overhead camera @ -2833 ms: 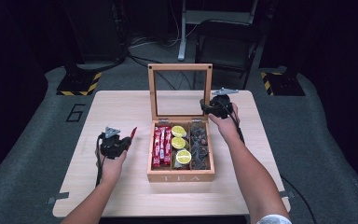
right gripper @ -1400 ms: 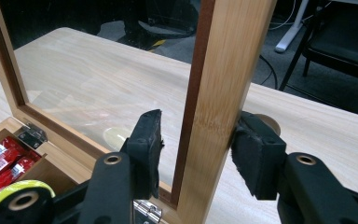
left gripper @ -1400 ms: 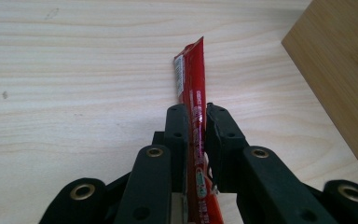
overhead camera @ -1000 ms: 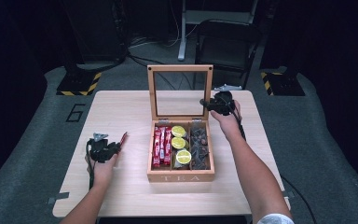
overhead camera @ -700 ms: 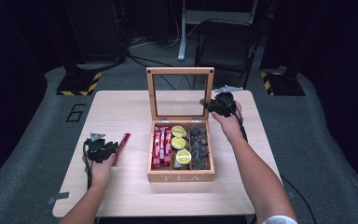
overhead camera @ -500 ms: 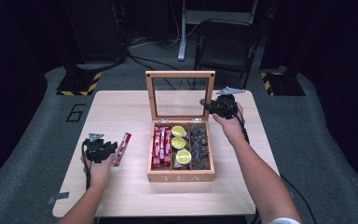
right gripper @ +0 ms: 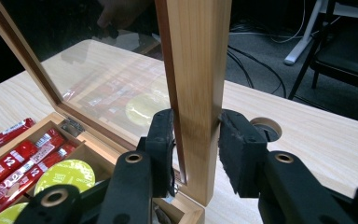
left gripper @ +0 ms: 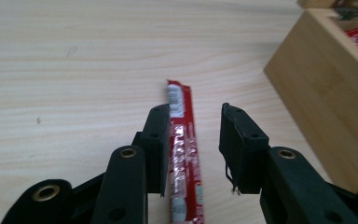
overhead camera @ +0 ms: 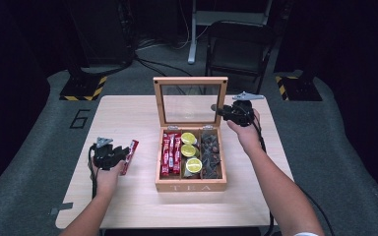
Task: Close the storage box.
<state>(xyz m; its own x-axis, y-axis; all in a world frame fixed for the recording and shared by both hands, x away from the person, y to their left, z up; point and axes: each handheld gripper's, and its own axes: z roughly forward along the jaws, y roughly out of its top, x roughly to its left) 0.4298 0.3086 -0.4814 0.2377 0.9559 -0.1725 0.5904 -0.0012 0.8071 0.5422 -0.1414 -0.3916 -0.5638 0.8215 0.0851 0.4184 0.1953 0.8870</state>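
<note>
Red snack stick (left gripper: 182, 154) flat on table (overhead camera: 128, 110), left of tea box (overhead camera: 191, 185), long axis running away from person. Left gripper (left gripper: 193, 140) jaws just opening, straddling stick, unclamped. Right gripper (right gripper: 196, 149) clamped on upright lid frame (right gripper: 196, 70).

The sachet (left gripper: 182, 154) lies flat on the table (left gripper: 74, 60) between the jaws of the left gripper (left gripper: 193, 126), extending ahead of them. The tea box (left gripper: 326, 98) stands to that gripper's right. The right gripper (right gripper: 196, 135) straddles the side frame of the upright lid (right gripper: 198, 74); the box compartments lie to its left.
</note>
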